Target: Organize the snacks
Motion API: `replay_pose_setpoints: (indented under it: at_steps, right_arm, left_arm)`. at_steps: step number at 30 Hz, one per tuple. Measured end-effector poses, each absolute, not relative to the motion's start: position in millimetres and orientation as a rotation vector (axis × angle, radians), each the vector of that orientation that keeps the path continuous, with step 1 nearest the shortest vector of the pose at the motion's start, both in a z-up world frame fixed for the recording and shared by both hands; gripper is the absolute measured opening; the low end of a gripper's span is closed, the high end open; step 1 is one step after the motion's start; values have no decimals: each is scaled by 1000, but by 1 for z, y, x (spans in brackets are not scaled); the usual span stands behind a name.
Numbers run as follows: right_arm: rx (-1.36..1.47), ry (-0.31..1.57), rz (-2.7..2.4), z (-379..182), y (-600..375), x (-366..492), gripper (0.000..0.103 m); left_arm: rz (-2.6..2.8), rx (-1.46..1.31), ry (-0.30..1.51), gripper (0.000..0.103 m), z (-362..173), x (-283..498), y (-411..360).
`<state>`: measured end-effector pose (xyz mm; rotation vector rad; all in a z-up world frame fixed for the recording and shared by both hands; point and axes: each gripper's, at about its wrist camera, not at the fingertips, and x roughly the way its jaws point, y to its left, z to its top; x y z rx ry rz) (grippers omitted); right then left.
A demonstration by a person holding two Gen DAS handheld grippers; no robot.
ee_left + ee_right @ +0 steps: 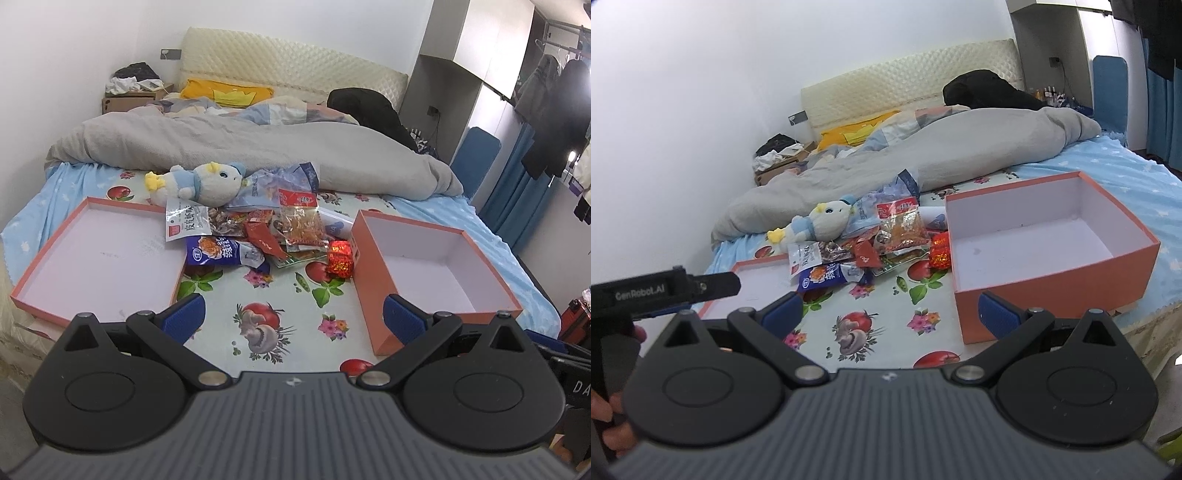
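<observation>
A pile of snack packets (pixel 258 232) lies on the patterned bedsheet between a shallow orange lid (pixel 99 258) on the left and a deeper orange box (pixel 436 273) on the right; both are empty with white insides. The pile also shows in the right wrist view (pixel 871 251), with the box (pixel 1052 254) to its right. A red foil packet (pixel 340 258) lies beside the box. My left gripper (pixel 293 314) is open and empty, short of the pile. My right gripper (pixel 890 314) is open and empty, near the box's front corner.
A plush toy (pixel 207 184) lies behind the pile, partly on a blue bag (pixel 280 184). A grey duvet (pixel 258 147) covers the far bed. The left gripper's body (pixel 665 291) shows at the left of the right wrist view. A wall runs along the left.
</observation>
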<state>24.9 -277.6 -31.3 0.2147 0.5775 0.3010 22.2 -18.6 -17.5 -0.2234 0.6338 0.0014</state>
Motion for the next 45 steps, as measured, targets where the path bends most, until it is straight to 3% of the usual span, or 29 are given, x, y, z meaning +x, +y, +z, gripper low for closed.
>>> replay_pose_setpoints:
  at_steps: [31,45]
  right_arm:
    - [189,609,360,-67,-255,69,91]
    - [119,593,439,-92,-221,125,91]
  left_arm:
    - [17,-278,726,103,-93,76,7]
    - [-8,-327,757,103,-154,132,28]
